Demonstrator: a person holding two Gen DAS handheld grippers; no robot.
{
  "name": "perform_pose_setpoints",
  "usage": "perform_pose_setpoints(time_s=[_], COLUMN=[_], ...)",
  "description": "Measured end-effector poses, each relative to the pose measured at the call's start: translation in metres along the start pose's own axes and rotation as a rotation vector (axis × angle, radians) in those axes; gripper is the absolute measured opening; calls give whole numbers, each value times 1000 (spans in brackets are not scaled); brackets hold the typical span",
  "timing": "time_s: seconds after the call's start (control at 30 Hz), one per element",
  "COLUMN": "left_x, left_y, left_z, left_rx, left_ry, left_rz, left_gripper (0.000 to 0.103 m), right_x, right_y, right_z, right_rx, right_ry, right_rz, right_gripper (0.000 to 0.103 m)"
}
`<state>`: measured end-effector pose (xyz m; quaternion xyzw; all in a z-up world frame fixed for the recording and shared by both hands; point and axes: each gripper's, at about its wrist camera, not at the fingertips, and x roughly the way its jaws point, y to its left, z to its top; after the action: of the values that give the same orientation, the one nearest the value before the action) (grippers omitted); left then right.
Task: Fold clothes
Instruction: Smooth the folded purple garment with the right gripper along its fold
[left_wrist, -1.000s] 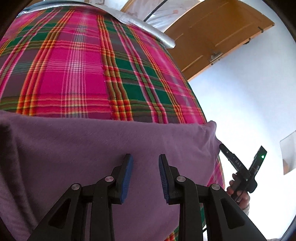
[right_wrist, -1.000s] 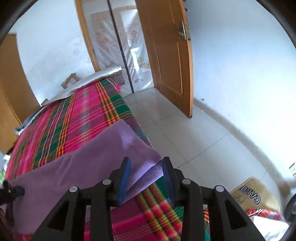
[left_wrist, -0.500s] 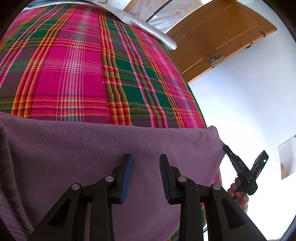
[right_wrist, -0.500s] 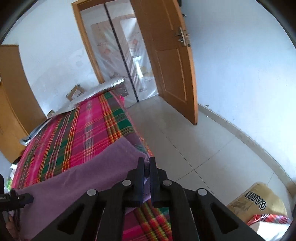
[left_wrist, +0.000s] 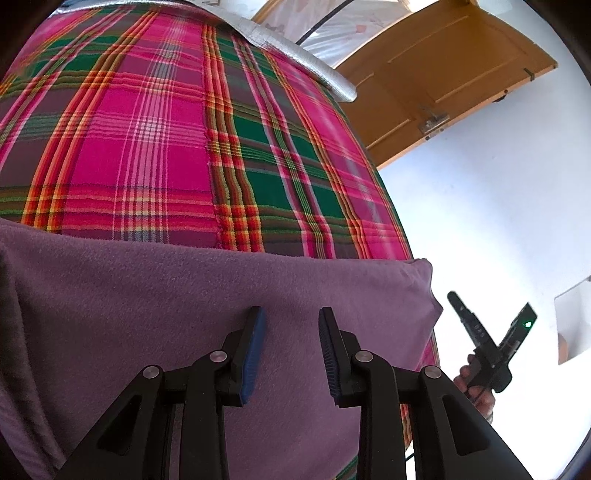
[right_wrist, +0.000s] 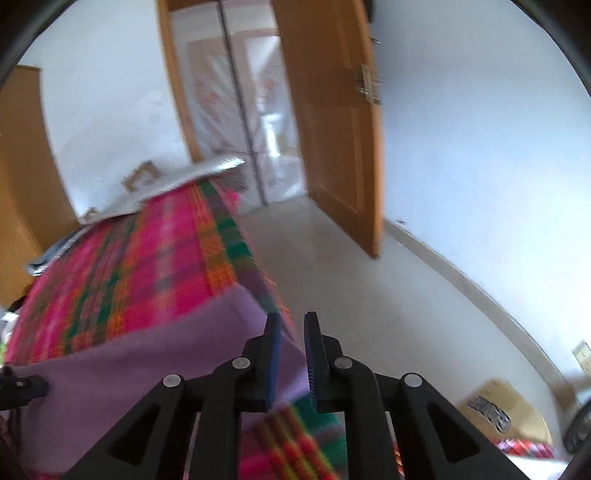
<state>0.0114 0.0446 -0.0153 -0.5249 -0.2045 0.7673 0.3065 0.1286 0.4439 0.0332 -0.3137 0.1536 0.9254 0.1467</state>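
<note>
A purple cloth (left_wrist: 207, 295) lies spread across the near part of a bed with a pink, green and orange plaid cover (left_wrist: 147, 147). My left gripper (left_wrist: 291, 314) hovers open over the cloth's middle with nothing pinched between its blue pads. My right gripper (right_wrist: 291, 317) is at the cloth's right corner (right_wrist: 243, 306), where its jaws are opening and a narrow gap shows between the pads. The picture there is blurred. In the left wrist view the right gripper (left_wrist: 480, 332), held by a hand (left_wrist: 476, 387), is just off the cloth's right edge.
An open wooden door (right_wrist: 332, 140) and a pale tiled floor (right_wrist: 369, 295) lie right of the bed. A cardboard box (right_wrist: 495, 410) sits on the floor at lower right. A silver mat (left_wrist: 314, 62) runs along the bed's far end. A wooden cabinet (right_wrist: 18, 184) stands at left.
The right gripper's jaws stood around the cloth's corner, shut on it, and now show a small gap. It has drawn slightly away from the cloth. The left gripper has not moved.
</note>
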Motion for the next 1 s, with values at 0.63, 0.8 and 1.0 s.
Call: perform_pose_setpoints(time_s=[0.63, 0.8, 1.0], left_x=[-1, -1, -2], left_y=[2, 3, 3], left_z=[1, 1, -1], left_rx=[-13, -14, -19], left_ry=[-4, -6, -11], left_rz=[-13, -14, -13], left_gripper=[31, 31, 31], right_x=[62, 70, 74], right_y=[50, 44, 39], right_z=[6, 12, 18], right_rx=[-171, -160, -152], right_ry=[198, 201, 193], right_rz=[76, 56, 56], right_gripper=[12, 7, 4])
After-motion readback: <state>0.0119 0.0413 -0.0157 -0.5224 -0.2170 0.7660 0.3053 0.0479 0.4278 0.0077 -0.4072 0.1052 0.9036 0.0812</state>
